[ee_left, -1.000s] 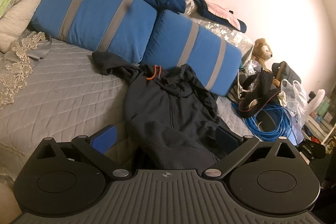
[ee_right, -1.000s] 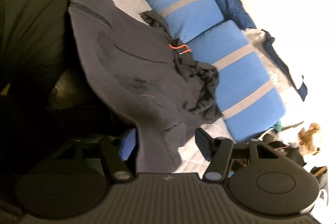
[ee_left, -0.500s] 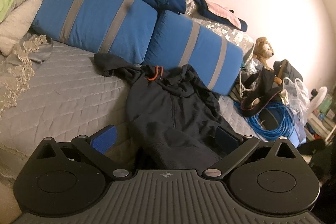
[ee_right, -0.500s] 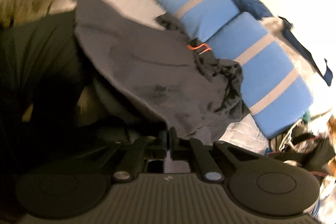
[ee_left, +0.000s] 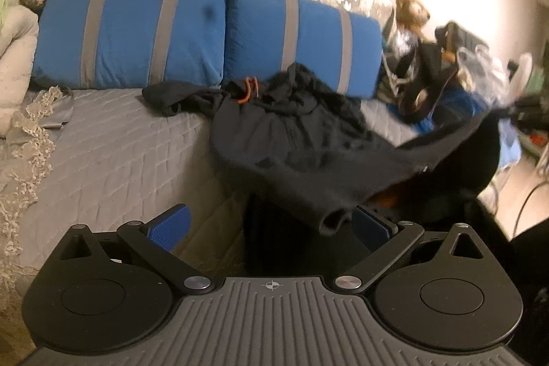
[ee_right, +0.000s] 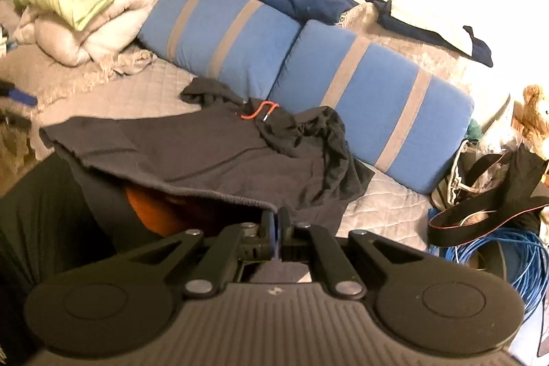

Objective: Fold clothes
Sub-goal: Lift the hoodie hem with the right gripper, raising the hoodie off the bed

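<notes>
**Ana:** Hoodie [ee_left: 295,139] front and centre in the left wrist view, dark, bunched against the blue pillows [ee_left: 212,33], its hem now lifted clear of the bed [ee_left: 103,153] and stretched off to the right. A second ago it lay slack over the bed's edge.

**Ben:** And the left tool [ee_left: 271,222]?

**Ana:** Spread wide, blue pads well apart, nothing between them. A drooping bit of hem hangs just above its right pad, not gripped. It has swung to face the pillows more squarely.

**Ben:** Room on that side?

**Ana:** Plenty of bare quilt to the left of the hoodie. To the right it's crowded: bag straps [ee_left: 432,84], a teddy [ee_left: 411,12], clutter past the bed's edge.

**Ben:** Over to the right wrist view.

**Ana:** Big change here. The right tool [ee_right: 276,222] was spread a second ago, closed half a second back, and now it's pressed together, pinching the hoodie's [ee_right: 206,153] ribbed hem, which runs taut to the left.

**Ben:** Meaning for the fold?

**Ana:** I'd judge one corner is secured and raised, so the body can be pulled flat or turned over. The hood and orange cord [ee_right: 257,112] sit crumpled by the pillows.

**Ben:** Hazards?

**Ana:** Blue cable [ee_right: 497,256] and a strap [ee_right: 480,222] lie close on the right; open quilt lies left and ahead.
</notes>
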Tool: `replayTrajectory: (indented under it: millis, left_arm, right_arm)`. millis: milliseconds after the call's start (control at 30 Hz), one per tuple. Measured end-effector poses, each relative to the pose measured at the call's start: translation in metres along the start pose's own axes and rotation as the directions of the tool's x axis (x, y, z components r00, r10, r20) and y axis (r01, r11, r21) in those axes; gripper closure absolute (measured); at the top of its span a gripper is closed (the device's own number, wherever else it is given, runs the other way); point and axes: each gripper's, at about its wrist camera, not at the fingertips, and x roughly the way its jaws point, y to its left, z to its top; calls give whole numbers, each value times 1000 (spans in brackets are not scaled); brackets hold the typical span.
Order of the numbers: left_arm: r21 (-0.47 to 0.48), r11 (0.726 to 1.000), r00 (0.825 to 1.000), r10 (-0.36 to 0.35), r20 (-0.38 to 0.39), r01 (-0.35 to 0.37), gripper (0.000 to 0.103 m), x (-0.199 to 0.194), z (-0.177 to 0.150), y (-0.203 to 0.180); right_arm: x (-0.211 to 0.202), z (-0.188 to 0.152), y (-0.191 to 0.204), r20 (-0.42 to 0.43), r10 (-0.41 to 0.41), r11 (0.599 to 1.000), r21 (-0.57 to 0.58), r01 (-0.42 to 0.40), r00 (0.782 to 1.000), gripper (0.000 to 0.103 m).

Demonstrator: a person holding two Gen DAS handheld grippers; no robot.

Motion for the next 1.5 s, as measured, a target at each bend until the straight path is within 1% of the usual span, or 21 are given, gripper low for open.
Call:
replayTrajectory:
  millis: [100, 200, 267, 333, 433, 500, 567, 633, 700, 733, 800, 867, 933, 1000, 1067, 1100, 1233, 1367, 1400, 1433, 1500]
  left_arm:
    - [33, 999, 999, 42, -14, -41, 1, 13, -3, -12]
    - [28, 997, 998, 67, -6, -66, 1, 22, -3, -19]
    - [3, 998, 998, 64, 17, -64, 1, 23, -1, -19]
    - [-34, 996, 995, 89, 36, -88, 1, 24, 2, -17]
    - [-67, 978, 979, 202, 30, -199, 1, 29, 6, -14]
    - [-53, 962, 963, 267, 15, -266, 1, 33, 8, -16]
    - [-21, 953, 953, 304, 17, -303, 1, 34, 10, -20]
    - [36, 931, 932, 361, 23, -362, 1, 35, 12, -28]
    - [92, 898, 903, 428, 35, -430, 1, 35, 12, -35]
    - [109, 885, 892, 450, 41, -452, 1, 34, 13, -38]
    - [126, 869, 878, 476, 51, -478, 1, 31, 17, -39]
    - [155, 842, 855, 513, 73, -518, 1, 27, 24, -42]
    - [188, 808, 829, 550, 101, -558, 1, 24, 30, -45]
    - [238, 756, 792, 593, 144, -609, 1, 21, 34, -51]
    - [280, 719, 770, 613, 176, -636, 1, 21, 35, -59]
    - [288, 717, 771, 611, 179, -635, 1, 22, 35, -60]
    - [290, 744, 797, 582, 160, -602, 1, 25, 34, -61]
    - [290, 770, 822, 552, 142, -568, 1, 28, 32, -62]
    - [291, 776, 827, 544, 137, -559, 1, 28, 32, -62]
    - [291, 783, 833, 537, 133, -550, 1, 29, 32, -62]
    - [287, 789, 838, 529, 131, -543, 1, 30, 33, -61]
  right_arm:
    - [0, 2, 0, 6, -6, 1000, 0, 6, 1000, 102]
    - [-1, 4, -1, 17, -20, 1000, 8, 19, 1000, 102]
    - [-2, 5, -3, 26, -30, 999, 14, 29, 999, 102]
    - [-4, 6, -5, 37, -47, 999, 20, 46, 998, 102]
    - [-6, 6, -7, 49, -73, 997, 20, 72, 996, 103]
    - [-7, 5, -6, 50, -87, 996, 10, 86, 995, 103]
    - [-6, 0, -3, 42, -99, 995, -13, 100, 994, 103]
    - [-5, -6, 0, 29, -111, 994, -23, 111, 993, 103]
    - [-4, -14, 2, 13, -121, 992, -25, 122, 993, 103]
    - [-4, -18, 4, 7, -127, 992, -25, 127, 992, 103]
    - [-5, -25, 5, 2, -141, 990, -22, 141, 990, 103]
    - [-9, -31, 6, 0, -150, 989, -12, 150, 989, 103]
    - [-12, -35, 9, -4, -159, 987, -10, 159, 987, 103]
    - [-15, -39, 12, -13, -161, 987, -9, 161, 987, 103]
    - [-14, -45, 15, -48, -145, 989, -12, 145, 988, 103]
    - [-11, -50, 16, -71, -136, 991, -15, 135, 988, 103]
    - [0, -69, 22, -160, -85, 996, 0, 86, 983, 103]
    - [6, -77, 33, -182, -87, 996, -47, 79, 980, 101]
    - [8, -79, 36, -184, -90, 995, -61, 80, 979, 99]
    - [9, -81, 39, -186, -94, 994, -76, 81, 978, 89]
    - [12, -84, 44, -190, -101, 991, -104, 83, 977, 75]
